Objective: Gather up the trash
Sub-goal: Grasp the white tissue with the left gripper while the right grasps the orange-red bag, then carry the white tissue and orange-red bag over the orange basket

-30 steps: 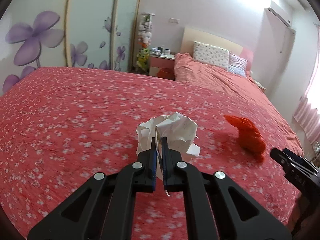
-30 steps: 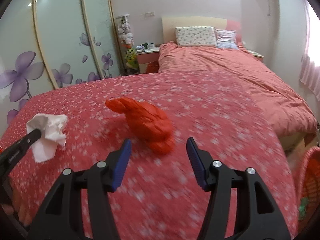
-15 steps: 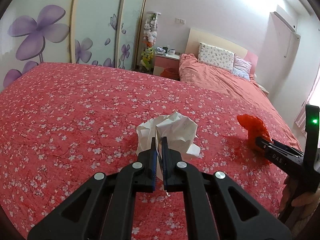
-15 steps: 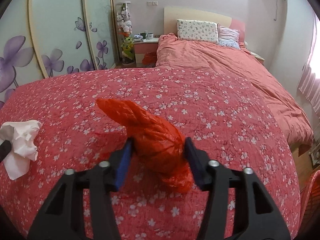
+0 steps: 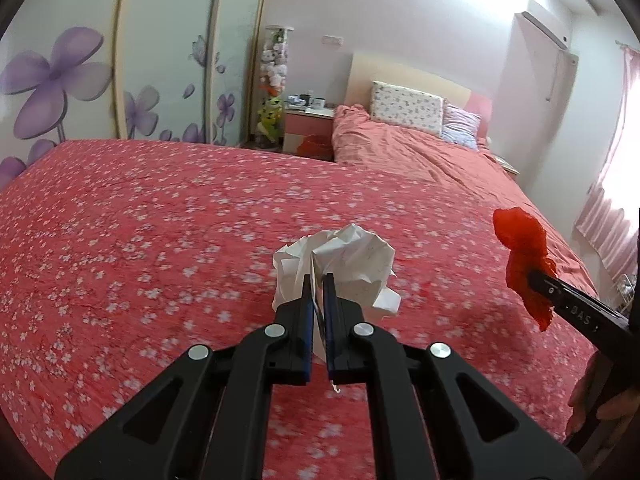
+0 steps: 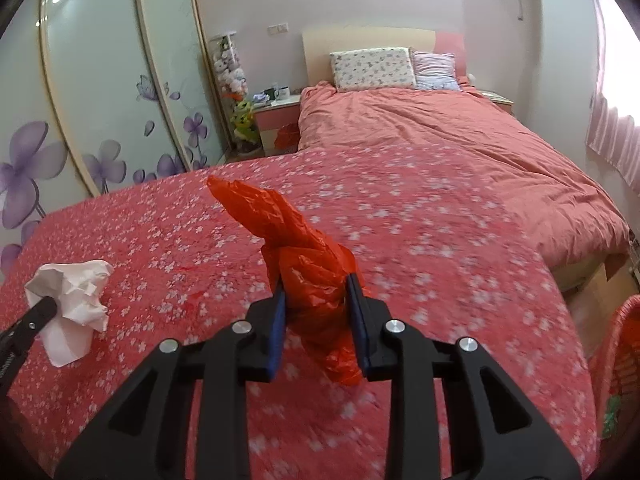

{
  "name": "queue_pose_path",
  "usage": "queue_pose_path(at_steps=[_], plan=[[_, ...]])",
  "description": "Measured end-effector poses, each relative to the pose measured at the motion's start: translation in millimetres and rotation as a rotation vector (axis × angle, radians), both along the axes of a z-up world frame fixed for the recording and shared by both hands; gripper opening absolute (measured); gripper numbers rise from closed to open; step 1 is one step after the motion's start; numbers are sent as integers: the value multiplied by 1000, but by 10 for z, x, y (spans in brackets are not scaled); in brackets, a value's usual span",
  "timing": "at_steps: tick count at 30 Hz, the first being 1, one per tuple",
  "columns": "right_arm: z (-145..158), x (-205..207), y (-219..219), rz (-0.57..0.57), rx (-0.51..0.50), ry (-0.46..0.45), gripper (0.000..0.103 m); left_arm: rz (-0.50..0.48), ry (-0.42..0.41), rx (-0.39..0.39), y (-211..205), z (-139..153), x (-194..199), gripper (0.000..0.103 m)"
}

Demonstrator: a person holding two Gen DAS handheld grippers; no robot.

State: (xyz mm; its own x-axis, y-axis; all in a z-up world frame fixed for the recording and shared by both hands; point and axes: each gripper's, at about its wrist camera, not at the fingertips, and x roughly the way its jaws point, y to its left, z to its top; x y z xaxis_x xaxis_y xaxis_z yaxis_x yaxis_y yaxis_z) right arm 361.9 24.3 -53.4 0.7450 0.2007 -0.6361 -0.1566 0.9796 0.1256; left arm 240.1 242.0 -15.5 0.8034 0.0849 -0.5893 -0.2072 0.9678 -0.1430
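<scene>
A crumpled white paper [image 5: 348,252] sticks up from my left gripper [image 5: 318,280], which is shut on it above the red flowered bedspread [image 5: 160,220]. A crumpled red plastic bag [image 6: 280,220] stands between the blue pads of my right gripper [image 6: 316,288]. Those jaws are closing and press on the bag from both sides. In the left wrist view the red plastic bag [image 5: 520,248] hangs clear of the bedspread at the far right. The right wrist view shows the white paper [image 6: 76,292] at the far left, held on a black finger of the left gripper.
A red woven basket [image 6: 616,344] stands beside the bed at the lower right. Beyond the flowered spread lies a pink quilt [image 6: 440,132] with pillows. A nightstand [image 6: 276,116] and wardrobe doors with purple flowers [image 6: 100,100] line the left. A person's hand [image 5: 600,404] shows at the right edge.
My right gripper came up to the red bag, its jaws narrowed around it, and the bag rose off the bedspread. The left gripper kept its hold on the white paper.
</scene>
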Motion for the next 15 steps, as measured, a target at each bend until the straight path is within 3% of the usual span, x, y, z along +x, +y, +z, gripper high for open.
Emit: queue_pose_path(at_steps=[15], plan=[[379,-831,-780,-94,49,-84,29,-163,-51,1,-857,306,-182,5]])
